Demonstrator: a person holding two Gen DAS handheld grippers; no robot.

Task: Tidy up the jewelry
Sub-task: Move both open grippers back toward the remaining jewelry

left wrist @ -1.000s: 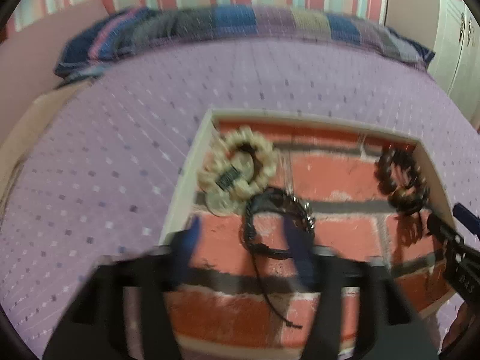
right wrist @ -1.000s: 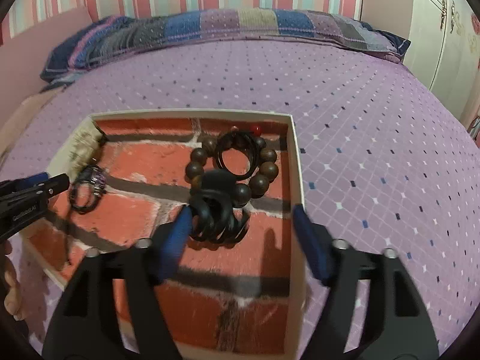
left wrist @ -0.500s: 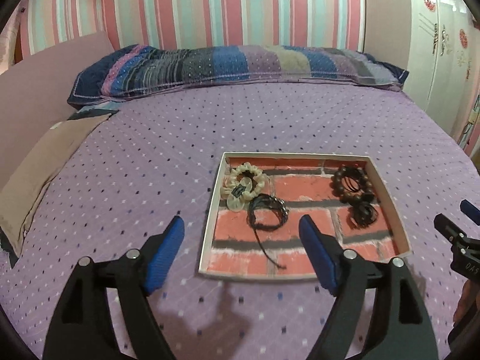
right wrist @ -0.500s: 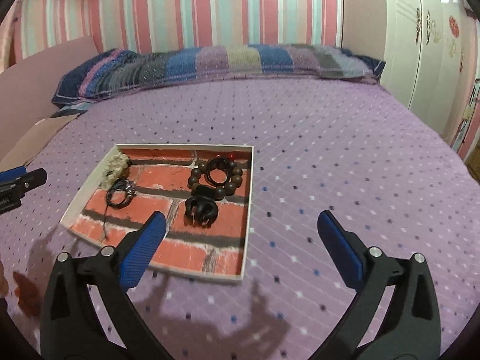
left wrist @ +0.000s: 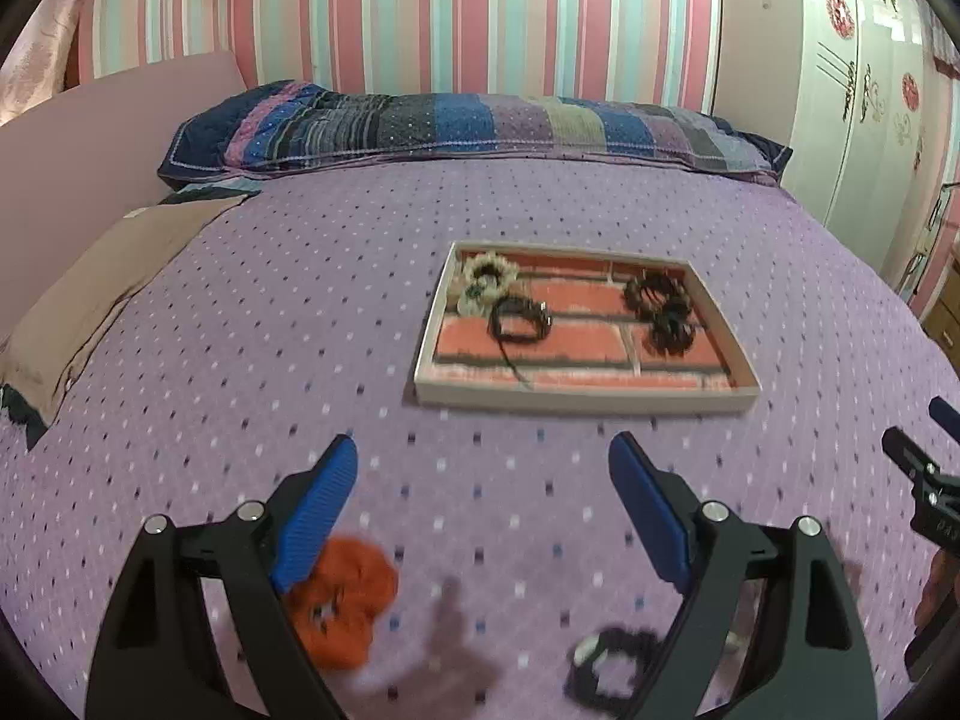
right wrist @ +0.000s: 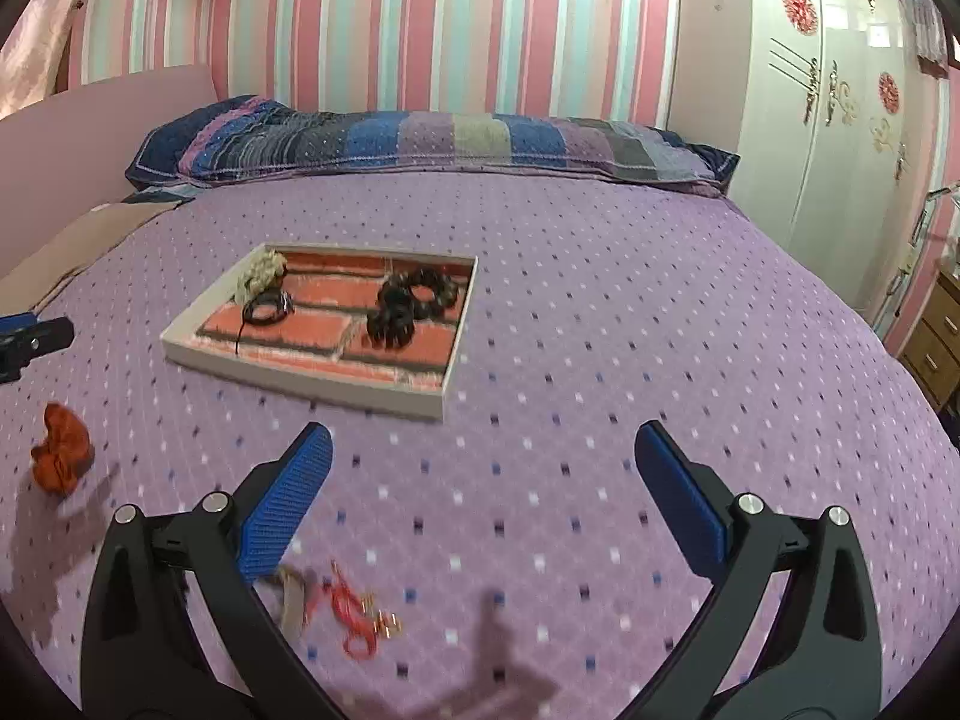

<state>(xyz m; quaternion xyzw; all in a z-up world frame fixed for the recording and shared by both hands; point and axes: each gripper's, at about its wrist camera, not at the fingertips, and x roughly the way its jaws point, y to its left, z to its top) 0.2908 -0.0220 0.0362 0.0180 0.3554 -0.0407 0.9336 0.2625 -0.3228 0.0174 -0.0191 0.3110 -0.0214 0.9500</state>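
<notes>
A shallow tray (left wrist: 576, 405) with a brick-pattern floor lies on the purple bedspread; it also shows in the right wrist view (right wrist: 312, 383). In it lie a cream bead bracelet (left wrist: 489, 273), a black cord bracelet (left wrist: 519, 324) and dark bead bracelets (left wrist: 657, 303). My left gripper (left wrist: 483, 504) is open and empty, well back from the tray. An orange scrunchie (left wrist: 345, 606) and a black bracelet (left wrist: 612, 669) lie on the bed under it. My right gripper (right wrist: 483, 492) is open and empty. A red string bracelet (right wrist: 357, 618) lies below it.
A striped pillow (left wrist: 468, 126) lies along the far edge of the bed. A beige cloth (left wrist: 102, 288) lies at the left. A white wardrobe (right wrist: 840, 96) stands at the right, with a wooden drawer unit (right wrist: 936, 336) beside the bed.
Both grippers have pulled back and up from the tray, which now looks small and far. The scrunchie, black bracelet and red string bracelet have come into view on the bed.
</notes>
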